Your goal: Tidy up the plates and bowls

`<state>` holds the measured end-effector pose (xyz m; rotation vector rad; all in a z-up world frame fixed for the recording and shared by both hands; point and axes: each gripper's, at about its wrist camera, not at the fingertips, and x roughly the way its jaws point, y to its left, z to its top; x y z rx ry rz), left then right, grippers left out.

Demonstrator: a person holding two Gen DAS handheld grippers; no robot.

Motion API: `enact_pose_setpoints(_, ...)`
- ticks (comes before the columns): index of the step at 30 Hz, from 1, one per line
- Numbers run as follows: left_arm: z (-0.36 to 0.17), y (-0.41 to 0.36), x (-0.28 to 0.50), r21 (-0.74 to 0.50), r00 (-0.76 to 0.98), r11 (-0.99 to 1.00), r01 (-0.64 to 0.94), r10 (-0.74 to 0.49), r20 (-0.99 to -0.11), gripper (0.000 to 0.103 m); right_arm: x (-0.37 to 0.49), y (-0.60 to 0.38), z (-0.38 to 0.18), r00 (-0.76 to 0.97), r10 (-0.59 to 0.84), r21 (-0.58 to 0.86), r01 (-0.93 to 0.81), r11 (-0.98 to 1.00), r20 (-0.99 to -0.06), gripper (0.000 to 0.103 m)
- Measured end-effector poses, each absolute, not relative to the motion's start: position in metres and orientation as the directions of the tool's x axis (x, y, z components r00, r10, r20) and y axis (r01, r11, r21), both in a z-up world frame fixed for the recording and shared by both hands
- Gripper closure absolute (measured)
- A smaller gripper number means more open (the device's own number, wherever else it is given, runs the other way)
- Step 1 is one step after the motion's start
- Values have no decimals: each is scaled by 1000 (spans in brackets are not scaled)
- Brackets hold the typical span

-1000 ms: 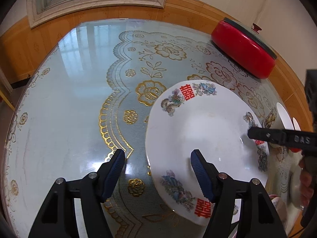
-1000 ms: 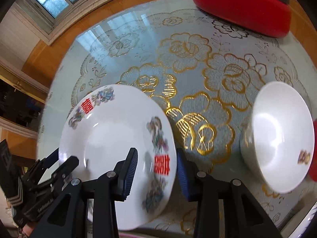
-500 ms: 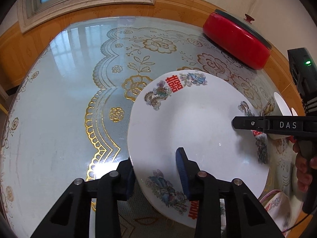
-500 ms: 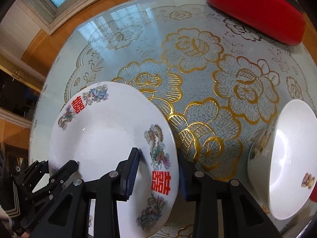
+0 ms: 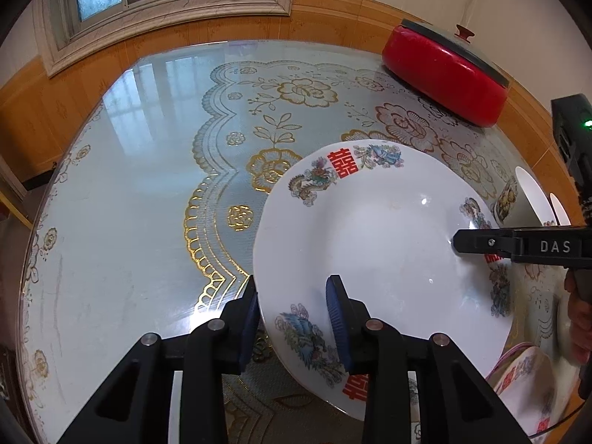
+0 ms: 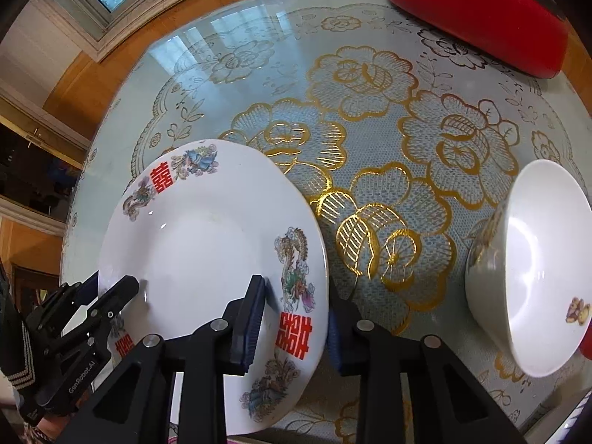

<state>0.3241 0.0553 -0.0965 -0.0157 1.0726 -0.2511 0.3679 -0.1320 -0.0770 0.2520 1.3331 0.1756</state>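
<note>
White plate with red double-happiness characters and dragon-phoenix decals, raised at a tilt over the glass-topped table. The left hand-held gripper and right hand-held gripper, jaws just closing, each clasp opposite rims of it. A white bowl stands near the right edge, before a red lidded pot.

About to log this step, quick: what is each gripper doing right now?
Left gripper: fingers closed on the plate rim.
Right gripper: fingers have just been closing on the opposite rim, plate between them.
</note>
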Motion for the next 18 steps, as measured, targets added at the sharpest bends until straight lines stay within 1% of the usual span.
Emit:
enact_pose_setpoints(4,-97,58,321,-134,456,971,198,-212,-864,68,361,-130,-72,223,275,282,1,959,-935,76)
enact_pose_setpoints(12,-96,57,321,-146,462,969,198,-224,-858,68,356,-134,-80,218,293,304,21,952,-931,75)
enact_pose_setpoints(14,-97,58,321,-162,461,969,187,-232,-857,67,356,-133,-79,220,287,296,10,955,-932,75)
enact_pose_setpoints(16,-98,57,321,-177,459,967,184,-243,-854,63,357,-133,-80,218,293,301,6,953,-931,73)
enact_pose_setpoints(18,-101,55,320,-182,452,966,186,-248,-857,62,359,-135,-80,224,307,316,5,949,-925,73)
